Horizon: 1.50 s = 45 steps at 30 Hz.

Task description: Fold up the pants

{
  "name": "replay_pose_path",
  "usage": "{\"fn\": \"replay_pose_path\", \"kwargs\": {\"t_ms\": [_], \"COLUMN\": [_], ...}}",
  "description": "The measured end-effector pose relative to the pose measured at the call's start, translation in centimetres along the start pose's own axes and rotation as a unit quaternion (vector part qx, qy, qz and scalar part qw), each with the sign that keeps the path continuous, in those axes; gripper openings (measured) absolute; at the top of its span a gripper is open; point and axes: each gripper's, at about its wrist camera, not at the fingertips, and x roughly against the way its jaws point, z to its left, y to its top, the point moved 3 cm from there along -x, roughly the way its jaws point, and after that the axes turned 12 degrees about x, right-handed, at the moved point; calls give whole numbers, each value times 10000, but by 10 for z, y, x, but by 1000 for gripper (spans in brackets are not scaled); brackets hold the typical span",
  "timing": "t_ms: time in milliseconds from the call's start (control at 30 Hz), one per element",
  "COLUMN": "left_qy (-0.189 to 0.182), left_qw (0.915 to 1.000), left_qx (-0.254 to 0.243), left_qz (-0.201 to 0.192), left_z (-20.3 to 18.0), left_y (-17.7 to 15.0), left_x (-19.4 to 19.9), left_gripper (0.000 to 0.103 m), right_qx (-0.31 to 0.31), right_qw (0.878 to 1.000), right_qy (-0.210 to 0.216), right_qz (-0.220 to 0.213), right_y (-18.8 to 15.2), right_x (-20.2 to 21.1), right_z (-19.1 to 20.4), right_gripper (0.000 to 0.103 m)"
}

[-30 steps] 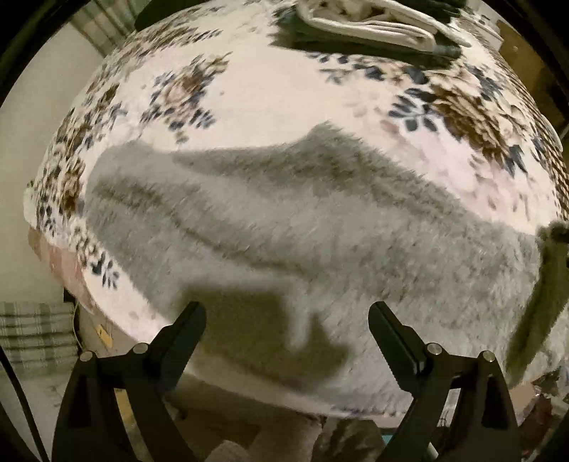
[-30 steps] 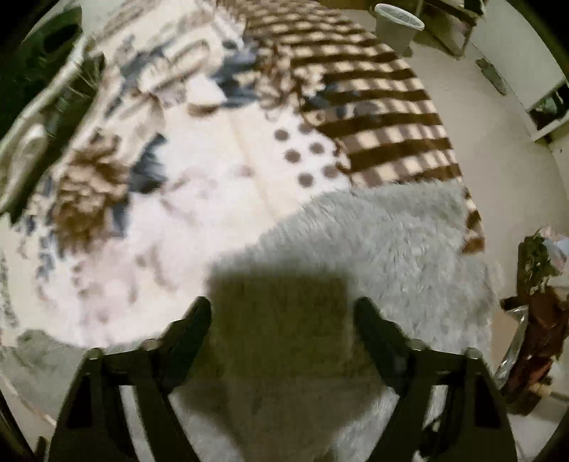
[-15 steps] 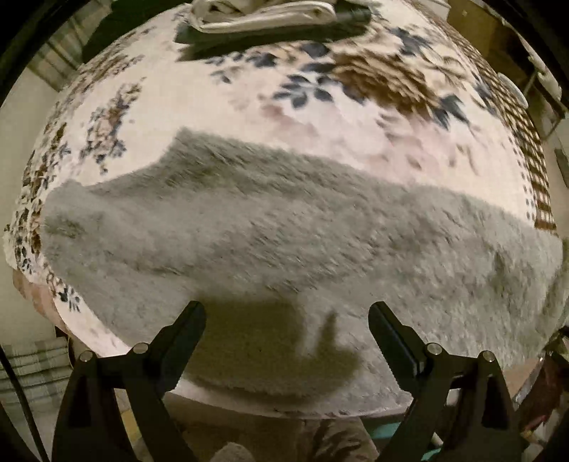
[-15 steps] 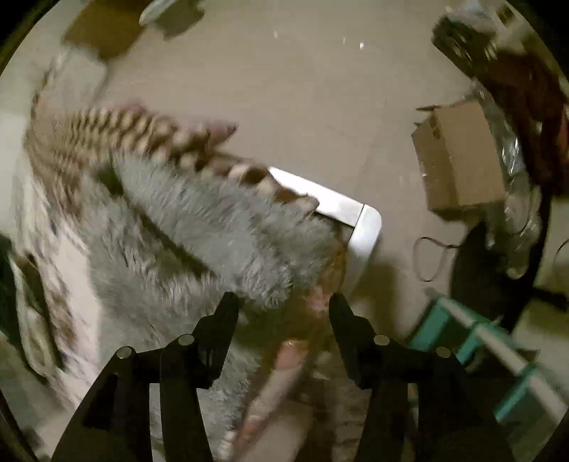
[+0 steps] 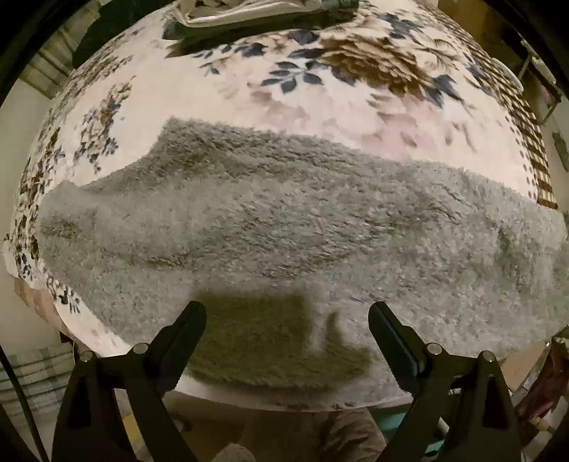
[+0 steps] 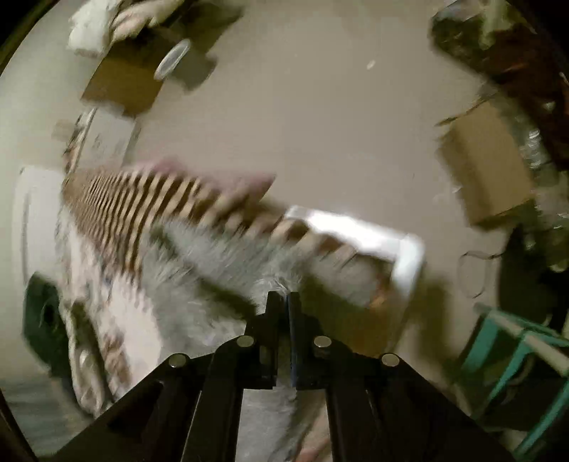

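Observation:
The grey fluffy pants [image 5: 284,227] lie stretched left to right across a floral blanket [image 5: 320,92] on a table. My left gripper [image 5: 287,320] is open and empty, held just above the near edge of the pants. In the blurred right wrist view my right gripper [image 6: 283,296] is shut on the grey pants [image 6: 220,263] near the table's corner [image 6: 409,256]; grey fur sticks out between the fingertips.
A folded pile of light and dark clothes [image 5: 256,14] lies at the far side of the blanket. On the floor are a cardboard box [image 6: 487,170], a teal stool [image 6: 515,355] and a plastic tub [image 6: 174,64]. The blanket's striped border [image 6: 142,209] hangs at the table's end.
My right gripper has closed from open onto the pants at the table corner and its view has swung toward the floor. The left gripper's view has shifted slightly; it stays open.

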Motion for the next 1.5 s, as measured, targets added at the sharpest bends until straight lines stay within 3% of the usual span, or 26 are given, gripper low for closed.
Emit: {"fn": "replay_pose_path", "kwargs": {"t_ms": [67, 133, 167, 200, 267, 367, 533, 667, 733, 867, 933, 1000, 1033, 1067, 1167, 1333, 1433, 1500], "left_qy": [2, -99, -131, -182, -242, -341, -259, -6, -133, -713, -853, -1178, -1308, -1440, -1535, -1686, -1476, -1359], "left_qw": [9999, 9995, 9993, 9987, 9971, 9924, 9777, 9652, 9603, 9519, 9505, 9450, 9440, 9440, 9428, 9380, 9431, 9456], "left_qx": [123, 286, 359, 470, 710, 1180, 2084, 2588, 2759, 2974, 2986, 3046, 3024, 2966, 2933, 2967, 2961, 2954], "left_qz": [-28, -40, -56, -92, -97, -18, -67, -382, -383, -202, -141, -161, -161, -110, -391, -608, -331, -29], "left_z": [8, 18, 23, 32, 55, 99, 222, 331, 374, 424, 428, 428, 426, 422, 420, 426, 430, 434], "left_y": [1, 1, 2, 2, 1, 1, 21, 47, 63, 90, 99, 102, 102, 102, 96, 73, 62, 55], "left_x": [0, -1, -1, 0, 2, 5, 6, -2, -16, -55, -68, -77, -80, -84, -67, -23, -46, -72], "left_gripper": [93, 93, 93, 93, 93, 93, 93, 93, 93, 93, 93, 69, 32, 21, 14, 14, 14, 15], "right_qx": [28, 312, 484, 630, 984, 1467, 2127, 1941, 1753, 1283, 1217, 1166, 1194, 1204, 1491, 1918, 1930, 1917], "right_qw": [9992, 9951, 9939, 9939, 9917, 9846, 9565, 9415, 9384, 9412, 9458, 9520, 9567, 9611, 9640, 9626, 9604, 9546], "right_qy": [-207, -494, -594, -593, -558, -334, 153, 444, 536, 774, 796, 721, 564, 479, 350, 279, 94, -23], "right_qz": [334, 796, 796, 689, 605, 886, 1991, 2718, 2930, 3027, 2904, 2737, 2594, 2440, 2171, 1893, 2008, 2282], "right_y": [8, 8, 6, 1, -18, -69, -196, -305, -351, -411, -425, -433, -436, -437, -444, -448, -443, -446], "right_x": [-12, -21, -16, -9, 6, 16, -20, -54, -69, -96, -108, -115, -116, -113, -98, -49, -41, -57], "right_z": [-5, 2, 5, 13, 36, 77, 157, 194, 203, 214, 220, 223, 224, 226, 238, 255, 247, 236], "right_gripper": [7, 36, 68, 79, 79, 79, 79, 79, 79, 78, 66, 9, 8, 8, 7, 7, 7, 7]}}
